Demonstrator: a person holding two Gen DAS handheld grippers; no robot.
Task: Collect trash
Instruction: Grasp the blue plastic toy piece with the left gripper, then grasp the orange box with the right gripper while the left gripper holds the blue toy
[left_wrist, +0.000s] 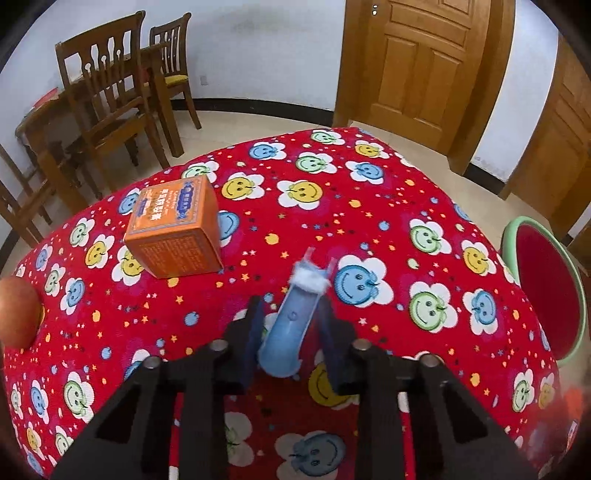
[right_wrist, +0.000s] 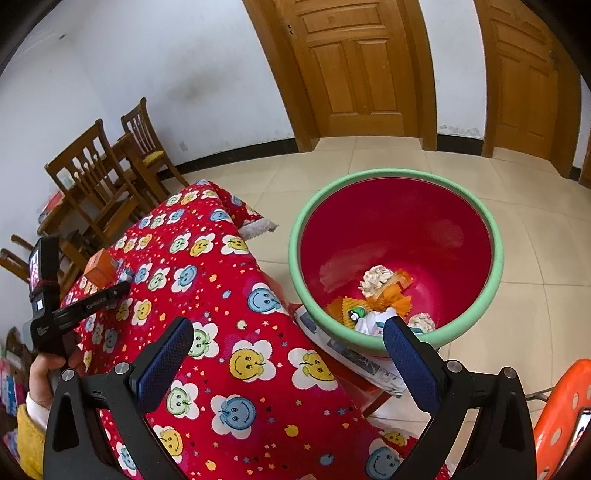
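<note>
The left gripper pinches a blue tube over the table, so carrying it across to the basin seems next, while the right gripper hangs wide and empty.

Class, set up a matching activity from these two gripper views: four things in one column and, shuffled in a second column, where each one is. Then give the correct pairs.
Column 1
1. orange box
2. blue wrapper
3. crumpled paper ball
4. apple

Column 2
A. inside the red bin
B. between the left gripper fingers
C. at the tablecloth's left edge
D. standing on the tablecloth, left of the left gripper

Pairs: 1-D, 2-B, 3-A, 4-C
</note>
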